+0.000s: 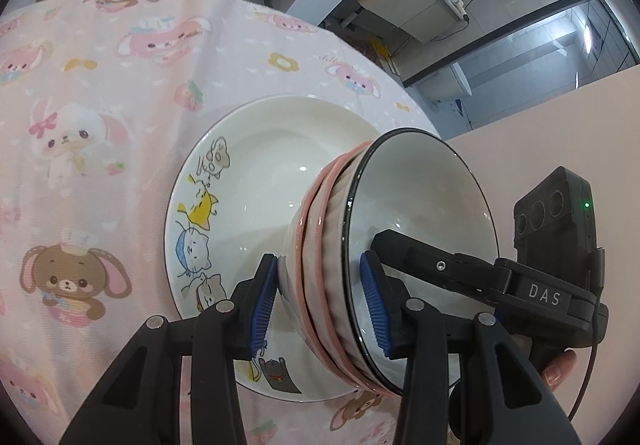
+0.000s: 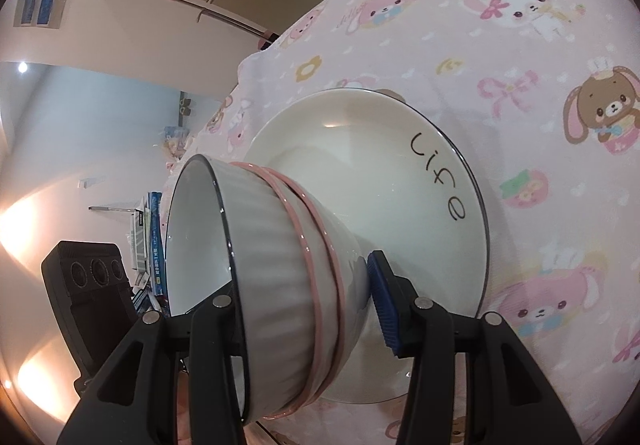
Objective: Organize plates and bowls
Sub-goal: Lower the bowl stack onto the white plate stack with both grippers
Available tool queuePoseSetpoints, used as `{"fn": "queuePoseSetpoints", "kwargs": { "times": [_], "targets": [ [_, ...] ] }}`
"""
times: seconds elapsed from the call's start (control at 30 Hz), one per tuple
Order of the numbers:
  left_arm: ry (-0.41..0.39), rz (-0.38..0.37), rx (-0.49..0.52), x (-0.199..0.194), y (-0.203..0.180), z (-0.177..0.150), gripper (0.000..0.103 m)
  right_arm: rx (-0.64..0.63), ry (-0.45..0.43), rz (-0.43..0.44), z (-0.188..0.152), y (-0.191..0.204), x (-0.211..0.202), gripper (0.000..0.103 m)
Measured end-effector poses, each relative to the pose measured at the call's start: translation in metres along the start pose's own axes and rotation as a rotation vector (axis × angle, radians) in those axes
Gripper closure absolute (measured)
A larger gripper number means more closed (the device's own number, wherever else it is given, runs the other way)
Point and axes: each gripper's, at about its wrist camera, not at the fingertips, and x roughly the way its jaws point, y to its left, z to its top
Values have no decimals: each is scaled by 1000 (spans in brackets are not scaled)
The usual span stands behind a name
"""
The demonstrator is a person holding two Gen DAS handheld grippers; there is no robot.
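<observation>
Both my tools, left tool (image 1: 318,305) and right tool (image 2: 308,305), clench three nested ribbed bowls (image 1: 332,245): one black-rimmed, two pink-rimmed.

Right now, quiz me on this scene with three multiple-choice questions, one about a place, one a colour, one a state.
1. Where is the bowl stack? A over the plate; B on the floor; C in a cupboard.
2. What colour is the top bowl's rim? A green; B black; C yellow.
3. The left gripper is: A open, clear of everything; B out of view; C shut on the bowl stack.
Answers: A, the plate lies beneath it; B, a thin black line edges it; C, its blue pads press the stack's wall.
</observation>
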Motion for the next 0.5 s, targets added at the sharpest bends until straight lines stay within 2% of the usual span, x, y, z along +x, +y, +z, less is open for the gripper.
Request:
{"fn": "queuePoseSetpoints", "kwargs": {
  "times": [0.33,0.43,0.5],
  "targets": [
    [-4,-30,19,5,8,-5,58,-4,-16,-4,-3,-3,-1,58],
    [-8,-44,22,3,11,-6,58,-39,-34,-34,-6,2,-3,58],
    [-31,-26,21,-2,14,-7,58,-47,-44,-55,-7,5,-7,61]
  ]
}}
